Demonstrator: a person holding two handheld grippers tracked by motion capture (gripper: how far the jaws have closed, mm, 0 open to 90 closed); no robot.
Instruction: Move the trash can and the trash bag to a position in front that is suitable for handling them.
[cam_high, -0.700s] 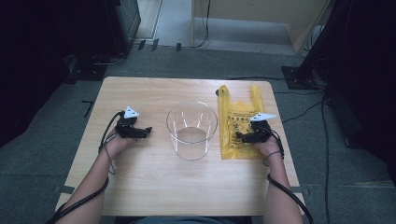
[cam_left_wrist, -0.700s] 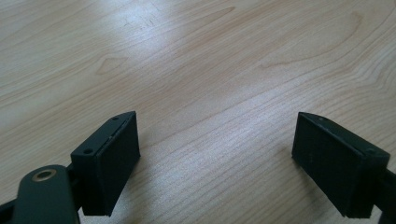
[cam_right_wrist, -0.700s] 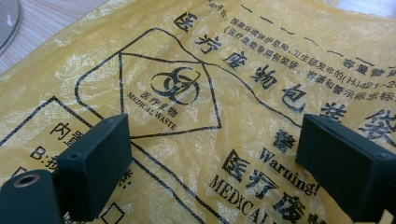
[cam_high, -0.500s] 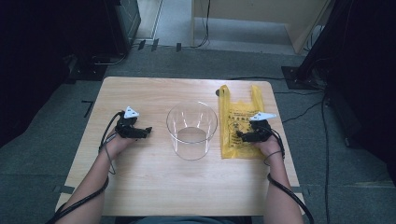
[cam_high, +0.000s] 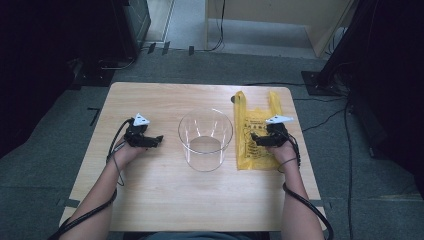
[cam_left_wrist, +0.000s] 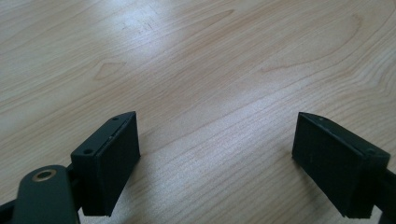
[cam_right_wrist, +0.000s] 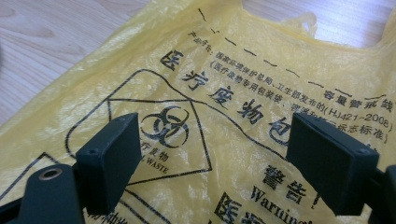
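One table (cam_high: 150, 200), one clear container (cam_high: 205, 139) and one yellow bag (cam_high: 252, 137) are counted. The bag is seen flat directly beneath the right gripper (cam_right_wrist: 212, 161), jaws spread, nothing clamped; its biohazard print is legible in the right gripper view. Bare wood is shown under the left gripper (cam_left_wrist: 217, 158), jaws likewise apart, the container well clear of its fingers (cam_left_wrist: 114, 161).
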